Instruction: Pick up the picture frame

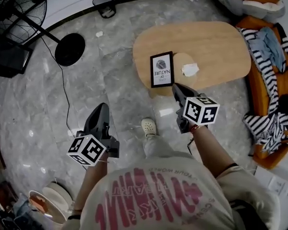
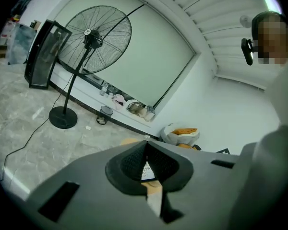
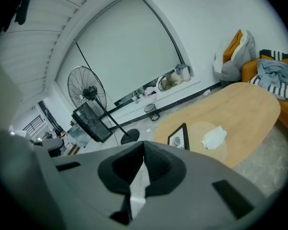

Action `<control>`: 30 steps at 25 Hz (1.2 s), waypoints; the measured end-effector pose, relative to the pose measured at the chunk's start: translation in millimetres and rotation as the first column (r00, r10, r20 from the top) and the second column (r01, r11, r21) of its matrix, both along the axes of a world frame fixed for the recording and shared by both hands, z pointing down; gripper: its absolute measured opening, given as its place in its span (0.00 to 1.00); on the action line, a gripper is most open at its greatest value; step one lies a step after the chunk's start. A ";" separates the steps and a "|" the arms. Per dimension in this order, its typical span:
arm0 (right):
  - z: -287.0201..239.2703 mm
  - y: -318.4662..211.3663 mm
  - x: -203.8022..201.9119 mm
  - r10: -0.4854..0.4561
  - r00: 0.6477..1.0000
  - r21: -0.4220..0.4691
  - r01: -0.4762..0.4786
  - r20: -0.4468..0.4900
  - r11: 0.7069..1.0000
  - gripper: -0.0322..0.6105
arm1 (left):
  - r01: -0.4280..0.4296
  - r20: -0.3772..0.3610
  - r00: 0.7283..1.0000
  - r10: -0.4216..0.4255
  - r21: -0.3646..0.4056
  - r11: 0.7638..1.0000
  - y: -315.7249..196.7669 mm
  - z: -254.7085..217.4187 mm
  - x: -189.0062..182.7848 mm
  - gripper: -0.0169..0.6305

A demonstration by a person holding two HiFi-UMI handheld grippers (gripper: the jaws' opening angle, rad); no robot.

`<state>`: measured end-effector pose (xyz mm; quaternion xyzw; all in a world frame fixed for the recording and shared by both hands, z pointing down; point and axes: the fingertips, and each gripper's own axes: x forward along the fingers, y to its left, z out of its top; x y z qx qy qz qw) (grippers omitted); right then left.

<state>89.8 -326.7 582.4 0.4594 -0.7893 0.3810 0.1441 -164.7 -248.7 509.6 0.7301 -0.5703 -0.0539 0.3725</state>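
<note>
The black picture frame [image 1: 162, 69] with a white print lies flat on the near left end of the oval wooden table [image 1: 216, 42]. My right gripper [image 1: 175, 86] is shut and empty, its tips just short of the frame's near edge. In the right gripper view the frame [image 3: 179, 137] lies ahead, right of the closed tips [image 3: 144, 143]. My left gripper [image 1: 104, 105] hangs over the floor, left of the table, shut with nothing in it. Part of the frame [image 2: 147, 171] shows behind its closed jaws [image 2: 146, 143].
A crumpled white tissue [image 1: 190, 69] lies on a round mat beside the frame. A standing fan [image 1: 69, 49] and a wastebasket [image 1: 104, 5] stand at the far left. An orange sofa [image 1: 271, 80] with striped clothes borders the table's right side. The person's foot [image 1: 148, 126] is below the table.
</note>
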 end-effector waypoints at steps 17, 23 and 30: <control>169.1 -17.7 8.5 0.020 0.998 -0.227 -0.032 -0.054 0.973 0.06 | 0.028 0.016 1.000 -0.025 -0.208 0.978 -16.6 88.8 3.8 0.03; 208.8 -12.9 11.4 0.013 0.998 -0.285 -0.031 -0.063 0.958 0.06 | 0.052 0.057 0.998 -0.038 -0.291 0.955 -7.4 114.1 -2.7 0.03; 228.9 -14.8 5.5 -0.035 0.999 -0.271 0.023 -0.039 0.962 0.15 | 0.072 0.064 0.997 -0.053 -0.342 0.937 -0.9 132.7 -1.1 0.03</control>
